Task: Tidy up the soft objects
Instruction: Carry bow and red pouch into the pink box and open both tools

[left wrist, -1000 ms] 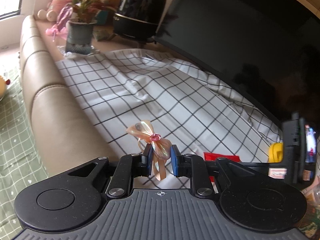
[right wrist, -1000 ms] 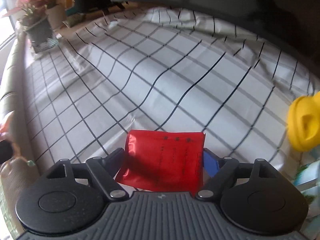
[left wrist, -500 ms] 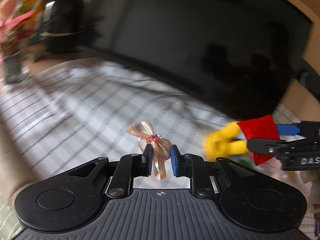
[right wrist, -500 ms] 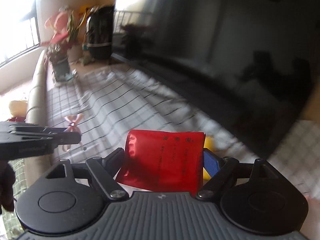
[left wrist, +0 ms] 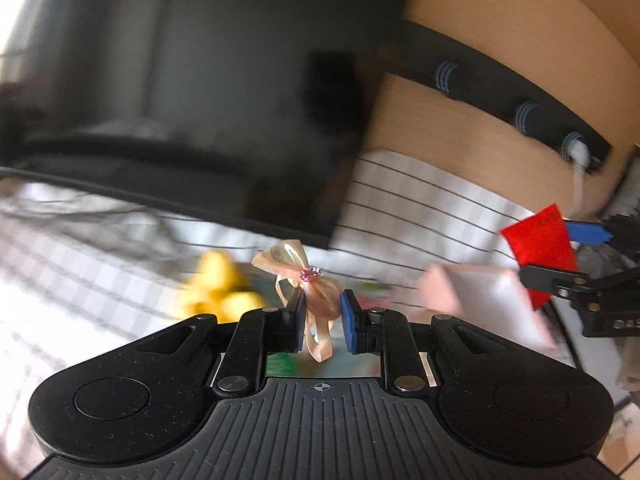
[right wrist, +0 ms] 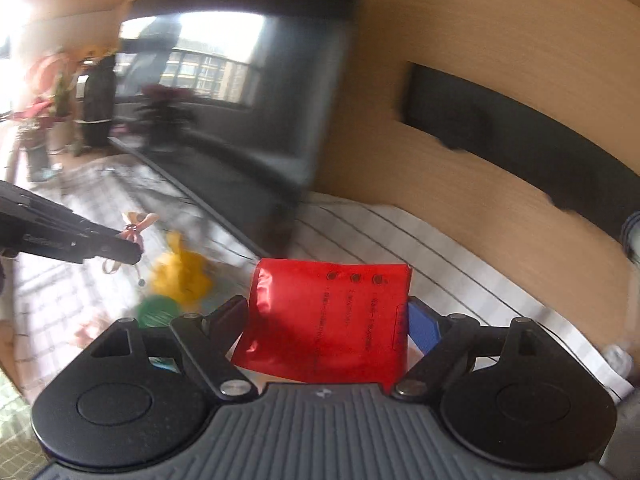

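Note:
My left gripper (left wrist: 322, 314) is shut on a peach ribbon bow (left wrist: 304, 280) with a pink gem at its knot; the bow stands up between the blue pads. From the right wrist view the same bow (right wrist: 138, 222) shows at the tip of the left gripper (right wrist: 134, 250). My right gripper (right wrist: 326, 320) is shut on a red soft pouch (right wrist: 326, 320) that fills the wide gap between its fingers. In the left wrist view that pouch (left wrist: 540, 248) hangs at the far right in the right gripper (left wrist: 560, 256). A blurred yellow plush toy (right wrist: 180, 272) lies on the checked cloth below both grippers.
A large dark screen (left wrist: 180, 100) stands behind the white checked cloth (left wrist: 420, 216). Beyond it is a wooden wall with a black strip (left wrist: 500, 96). A pink and white flat thing (left wrist: 488, 304) lies right of the left gripper. Something green (right wrist: 156, 310) lies by the yellow toy. Potted plants (right wrist: 44, 120) stand far left.
Both grippers have swung to the right along the cloth and risen, each still holding its object. The sofa edge and plants have left the left wrist view; the wooden wall has come in.

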Action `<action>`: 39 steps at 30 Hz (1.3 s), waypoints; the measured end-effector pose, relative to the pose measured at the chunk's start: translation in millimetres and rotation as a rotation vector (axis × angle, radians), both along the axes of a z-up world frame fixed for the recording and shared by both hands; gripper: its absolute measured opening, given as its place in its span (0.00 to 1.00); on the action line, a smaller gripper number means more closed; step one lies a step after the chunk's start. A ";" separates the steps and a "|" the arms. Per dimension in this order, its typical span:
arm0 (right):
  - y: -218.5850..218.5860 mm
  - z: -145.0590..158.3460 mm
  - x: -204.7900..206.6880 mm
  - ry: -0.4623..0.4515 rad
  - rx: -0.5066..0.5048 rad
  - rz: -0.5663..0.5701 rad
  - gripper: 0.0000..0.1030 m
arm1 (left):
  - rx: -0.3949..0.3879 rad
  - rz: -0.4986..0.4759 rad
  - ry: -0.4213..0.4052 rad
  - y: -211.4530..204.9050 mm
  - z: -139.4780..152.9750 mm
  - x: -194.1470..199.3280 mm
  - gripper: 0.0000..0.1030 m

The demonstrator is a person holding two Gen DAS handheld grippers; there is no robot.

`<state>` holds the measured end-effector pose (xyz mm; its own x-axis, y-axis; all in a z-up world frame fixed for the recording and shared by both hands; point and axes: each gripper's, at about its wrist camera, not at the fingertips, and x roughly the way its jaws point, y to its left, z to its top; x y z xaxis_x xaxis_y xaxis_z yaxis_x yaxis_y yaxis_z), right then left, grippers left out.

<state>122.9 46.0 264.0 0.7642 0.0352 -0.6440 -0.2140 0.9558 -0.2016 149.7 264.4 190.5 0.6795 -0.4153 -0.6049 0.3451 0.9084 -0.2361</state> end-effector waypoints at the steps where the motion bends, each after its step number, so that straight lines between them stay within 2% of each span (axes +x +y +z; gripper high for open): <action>1: -14.4 -1.6 -3.5 -0.003 -0.006 -0.023 0.82 | -0.005 -0.032 0.008 -18.0 -2.0 1.2 0.21; 9: -114.3 -32.2 -27.0 -0.019 -0.014 -0.190 0.82 | -0.061 -0.240 0.087 -142.6 -17.0 27.6 0.22; 13: -135.1 -59.9 -33.9 -0.012 -0.015 -0.227 0.82 | -0.125 -0.316 0.149 -197.8 -17.7 45.1 0.22; 17: -145.5 -91.2 -38.6 0.001 0.021 -0.226 0.90 | -0.201 -0.353 0.271 -249.8 -40.0 69.0 0.29; 19: -147.4 -107.0 -36.8 0.018 0.027 -0.227 0.90 | -0.171 -0.343 0.312 -268.9 -56.9 76.9 0.29; 22: -151.8 -124.2 -47.3 0.044 0.020 -0.225 0.90 | -0.038 -0.328 0.306 -290.6 -82.5 75.6 0.29; 24: -154.3 -130.4 -52.3 0.047 0.008 -0.220 0.91 | -0.038 -0.334 0.305 -290.7 -96.0 72.6 0.29; 26: -158.4 -134.8 -55.0 0.046 0.014 -0.213 0.91 | -0.084 -0.316 0.314 -280.2 -103.6 70.8 0.29; 30: -168.2 -131.9 -44.2 0.014 0.099 -0.205 0.96 | -0.163 -0.216 0.257 -241.3 -102.1 58.4 0.29; 31: -169.2 -131.8 -34.4 0.032 0.120 -0.220 0.97 | -0.175 -0.191 0.241 -231.8 -98.5 55.6 0.29; 32: -170.0 -133.6 -23.8 0.073 0.140 -0.233 0.97 | -0.189 -0.167 0.226 -219.6 -95.4 50.9 0.29; 34: -172.1 -145.6 3.5 0.220 0.197 -0.247 0.97 | -0.212 -0.123 0.198 -195.0 -88.8 40.6 0.29; 36: -172.9 -163.9 28.3 0.368 0.207 -0.292 0.97 | -0.219 -0.086 0.177 -170.1 -80.2 29.1 0.29; 37: -173.6 -171.4 36.7 0.409 0.212 -0.311 0.97 | -0.218 -0.069 0.164 -156.1 -77.3 21.6 0.29; 39: -176.9 -177.7 45.1 0.434 0.256 -0.349 0.97 | -0.209 -0.042 0.144 -131.1 -74.2 8.0 0.29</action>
<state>168.0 -130.9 86.4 0.4287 0.0252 -0.9031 0.1090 0.9909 0.0794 157.7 133.3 116.3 0.5723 -0.5678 -0.5917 0.3309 0.8201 -0.4669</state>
